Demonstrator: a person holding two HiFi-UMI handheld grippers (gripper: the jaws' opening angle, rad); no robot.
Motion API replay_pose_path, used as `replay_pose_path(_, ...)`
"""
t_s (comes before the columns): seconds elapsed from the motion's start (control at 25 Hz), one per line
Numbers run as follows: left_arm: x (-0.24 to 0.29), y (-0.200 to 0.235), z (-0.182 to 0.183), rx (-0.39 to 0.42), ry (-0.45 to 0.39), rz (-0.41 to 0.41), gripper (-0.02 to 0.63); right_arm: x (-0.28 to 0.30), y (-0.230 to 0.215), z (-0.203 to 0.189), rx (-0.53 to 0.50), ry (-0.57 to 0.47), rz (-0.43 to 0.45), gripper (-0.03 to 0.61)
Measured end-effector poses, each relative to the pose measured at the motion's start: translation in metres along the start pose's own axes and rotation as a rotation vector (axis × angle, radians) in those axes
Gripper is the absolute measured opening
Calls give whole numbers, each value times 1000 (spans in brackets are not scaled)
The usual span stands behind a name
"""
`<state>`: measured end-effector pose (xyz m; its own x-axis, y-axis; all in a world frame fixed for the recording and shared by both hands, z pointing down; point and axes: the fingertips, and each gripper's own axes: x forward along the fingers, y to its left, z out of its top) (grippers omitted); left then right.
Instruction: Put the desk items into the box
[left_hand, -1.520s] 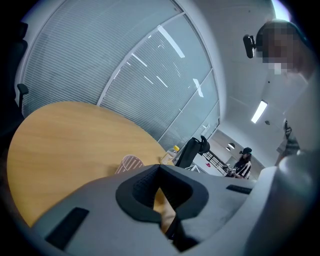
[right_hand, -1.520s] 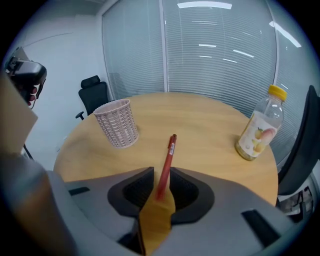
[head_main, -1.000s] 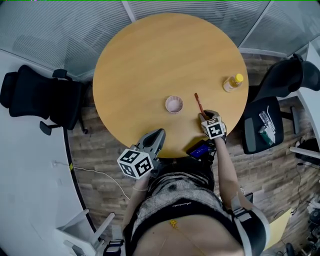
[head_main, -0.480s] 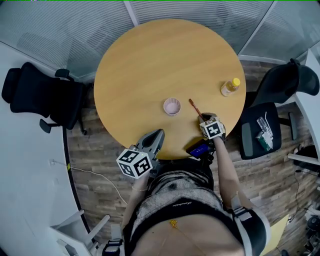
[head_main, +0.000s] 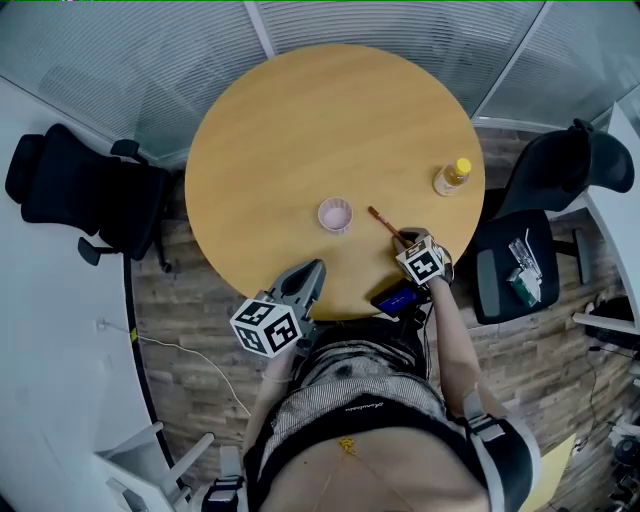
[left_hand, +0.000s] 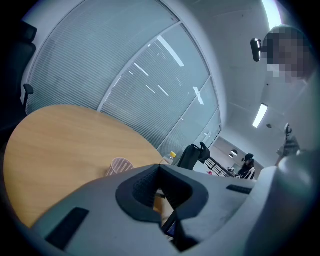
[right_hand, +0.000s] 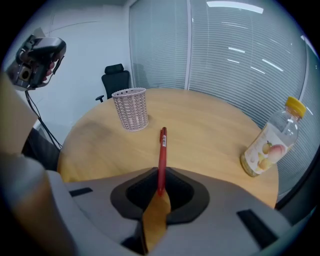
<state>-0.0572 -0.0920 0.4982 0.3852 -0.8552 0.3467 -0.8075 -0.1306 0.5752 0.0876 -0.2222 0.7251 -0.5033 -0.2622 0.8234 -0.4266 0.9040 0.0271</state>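
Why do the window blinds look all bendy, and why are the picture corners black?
Left gripper view: the wide lens bends the blinds and darkens the corners. Right gripper view: same bending, but the red pen and bottle look sharp.

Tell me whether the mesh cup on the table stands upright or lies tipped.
Upright. The mesh cup stands on its base on the table, with its open mouth facing up.

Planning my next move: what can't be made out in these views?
A box: in no view.
Red plastic pen: its near end is hidden between the jaws of the right gripper, which have just closed on it, right gripper view.
Pale pink mesh cup: its inside is too small in the head view, walled off in the right gripper view.
Clear yellow-capped bottle: label print too blurred, right gripper view.
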Motion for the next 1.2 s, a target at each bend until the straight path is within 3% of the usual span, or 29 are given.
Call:
replay_pose_path(0.24,8,0,-7,1,26,-15,2,-16,-10,10,-137,2,-49,60)
replay_pose_path(0.4,7,4,-4,-1,30,-33,2,-31,-12,24,-163,-15,-89,60)
replay_pose_path(0.64,1,17,1,-29,40,-64,2,-60,-8,46,-101,-82,-127,60)
replay_pose_path(0.84,-6,31,8,2,62,-78,2,-86,-2,65,-28,-128,-180,60)
replay_pose_path(1.08,-14,42,21,102,106,-97,2,-118,12,100,124,-260,-205,60)
replay_pose_path(1.2,-20,47,29,115,116,-126,2,-127,18,116,186,-311,-224,60)
